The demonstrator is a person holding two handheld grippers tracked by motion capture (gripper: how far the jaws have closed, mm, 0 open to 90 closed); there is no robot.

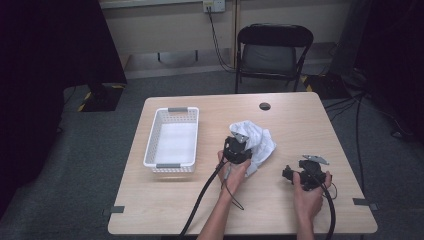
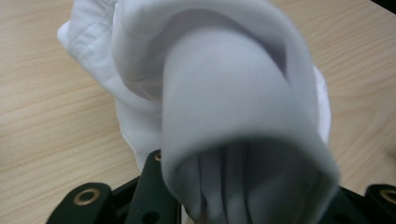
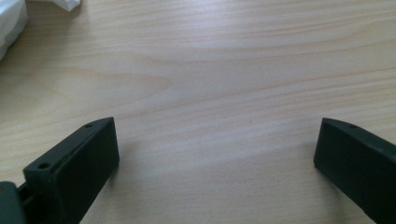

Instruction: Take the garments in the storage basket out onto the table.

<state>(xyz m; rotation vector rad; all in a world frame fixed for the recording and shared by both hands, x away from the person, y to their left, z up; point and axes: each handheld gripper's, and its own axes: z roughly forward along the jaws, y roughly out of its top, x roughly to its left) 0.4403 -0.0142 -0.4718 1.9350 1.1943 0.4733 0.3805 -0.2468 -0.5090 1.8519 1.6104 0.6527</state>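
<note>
Gripping a bunched fold of the white cloth at mid-table, the left gripper could lose it if slack fabric slides free; the right gripper hangs wide, empty, over bare table.

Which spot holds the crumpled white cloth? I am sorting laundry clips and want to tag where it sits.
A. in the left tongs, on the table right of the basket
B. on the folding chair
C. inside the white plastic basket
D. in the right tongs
A: the crumpled white cloth is bunched between the jaws of the left tongs, right of the white plastic basket.
</note>
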